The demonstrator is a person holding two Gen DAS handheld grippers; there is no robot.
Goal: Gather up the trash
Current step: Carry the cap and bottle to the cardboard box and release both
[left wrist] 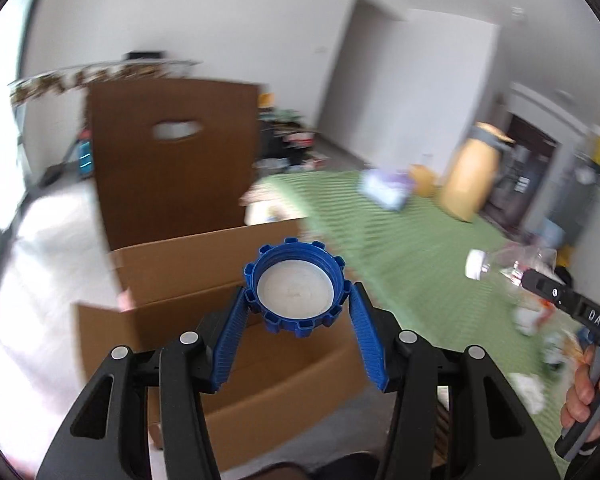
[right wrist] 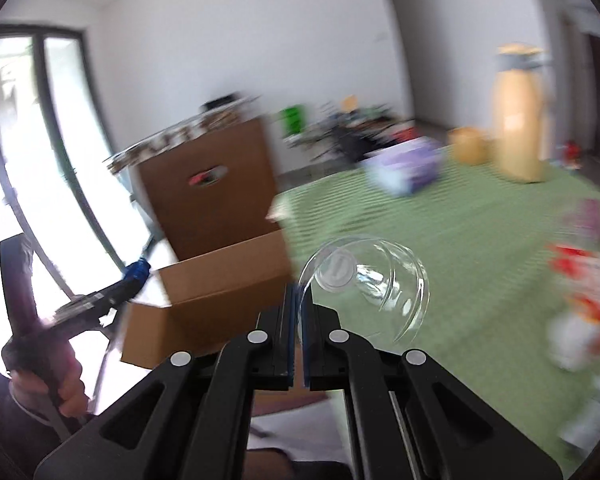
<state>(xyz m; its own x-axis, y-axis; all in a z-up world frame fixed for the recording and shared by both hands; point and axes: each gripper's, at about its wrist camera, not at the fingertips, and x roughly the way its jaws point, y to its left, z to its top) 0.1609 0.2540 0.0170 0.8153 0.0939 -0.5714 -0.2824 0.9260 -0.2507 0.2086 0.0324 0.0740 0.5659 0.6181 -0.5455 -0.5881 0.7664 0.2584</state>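
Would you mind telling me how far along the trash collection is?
Done: cannot tell, the cardboard box's inside is hidden. In hand: left gripper holds a blue cap; right gripper pinches a clear plastic bottle. Left: wrappers still litter the green mat.

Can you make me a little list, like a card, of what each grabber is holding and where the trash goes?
left hand-held gripper: shut on blue lid, open side facing the camera
right hand-held gripper: shut on clear plastic bottle, pinched at a thin edge
bottle cap: white, on the bottle
likely trash spot: open cardboard box, just beyond the lid
floor cover: green mat
left on mat: blurry litter, kind unclear
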